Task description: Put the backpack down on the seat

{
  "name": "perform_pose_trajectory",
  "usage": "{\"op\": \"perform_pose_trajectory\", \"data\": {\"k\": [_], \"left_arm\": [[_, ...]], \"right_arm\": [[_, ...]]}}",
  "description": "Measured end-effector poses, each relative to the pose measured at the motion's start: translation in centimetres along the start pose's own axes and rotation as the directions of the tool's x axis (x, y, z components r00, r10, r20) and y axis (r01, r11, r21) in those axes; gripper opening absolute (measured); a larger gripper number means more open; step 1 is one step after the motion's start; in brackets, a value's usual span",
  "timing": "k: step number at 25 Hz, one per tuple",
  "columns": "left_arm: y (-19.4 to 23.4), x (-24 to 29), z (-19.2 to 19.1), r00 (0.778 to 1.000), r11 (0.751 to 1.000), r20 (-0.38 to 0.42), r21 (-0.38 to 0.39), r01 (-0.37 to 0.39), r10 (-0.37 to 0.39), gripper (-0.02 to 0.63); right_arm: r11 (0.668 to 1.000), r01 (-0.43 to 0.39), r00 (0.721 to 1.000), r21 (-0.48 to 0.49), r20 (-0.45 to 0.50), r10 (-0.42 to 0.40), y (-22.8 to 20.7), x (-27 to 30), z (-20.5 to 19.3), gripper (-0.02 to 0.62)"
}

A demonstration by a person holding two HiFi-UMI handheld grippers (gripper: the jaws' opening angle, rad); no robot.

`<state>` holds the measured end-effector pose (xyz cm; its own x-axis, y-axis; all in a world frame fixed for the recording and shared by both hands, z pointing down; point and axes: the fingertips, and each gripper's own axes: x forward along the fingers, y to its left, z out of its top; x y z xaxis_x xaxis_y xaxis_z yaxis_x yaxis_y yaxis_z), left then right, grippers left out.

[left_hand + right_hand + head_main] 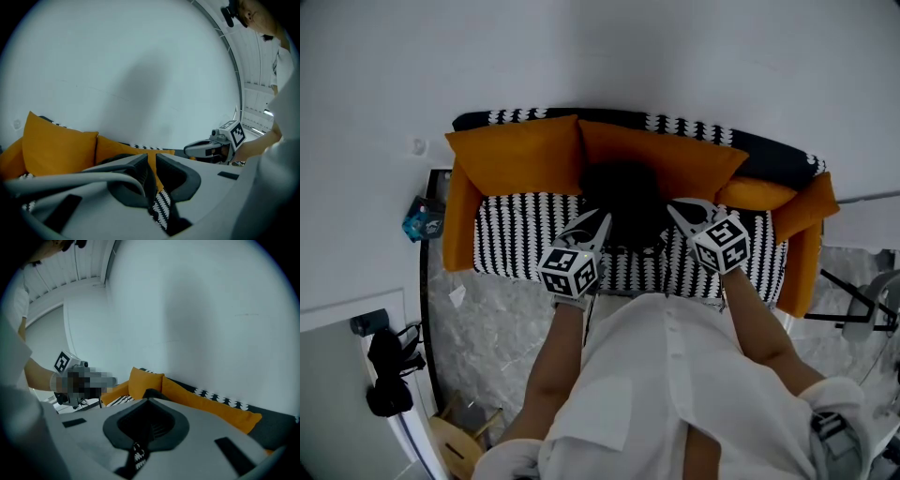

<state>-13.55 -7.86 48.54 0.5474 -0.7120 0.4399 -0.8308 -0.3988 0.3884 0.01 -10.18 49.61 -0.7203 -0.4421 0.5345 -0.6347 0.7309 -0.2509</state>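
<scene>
A black backpack [623, 199] rests on the black-and-white patterned seat [520, 239] of a sofa, leaning against the orange back cushions [520, 155]. My two grippers hover over the seat's front half, one on each side of the backpack. The left gripper [602, 221] points at the bag's left side, its jaws a narrow gap apart with nothing between them [149, 160]. On the bag's right, the right gripper [676, 207] is shut and holds nothing [150, 401]. The bag's dark top [152, 393] shows just beyond its tips.
A plain white wall rises behind the sofa. Orange armrests [459, 220] close both ends of the seat. A teal object [422, 218] lies on the floor to the left, with a black bag [389, 375] and a wooden stool [455, 448] nearer me. A chair frame [867, 305] stands to the right.
</scene>
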Motion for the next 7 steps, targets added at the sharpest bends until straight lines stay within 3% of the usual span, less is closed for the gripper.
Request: {"op": "perform_pose_trajectory", "data": {"k": [7], "left_arm": [[-0.22, -0.1, -0.69, 1.0, 1.0, -0.022, -0.005, -0.006, 0.006, 0.072]], "right_arm": [[1.0, 0.002, 1.0, 0.007, -0.017, -0.002, -0.34, -0.46, -0.86, 0.018]]}}
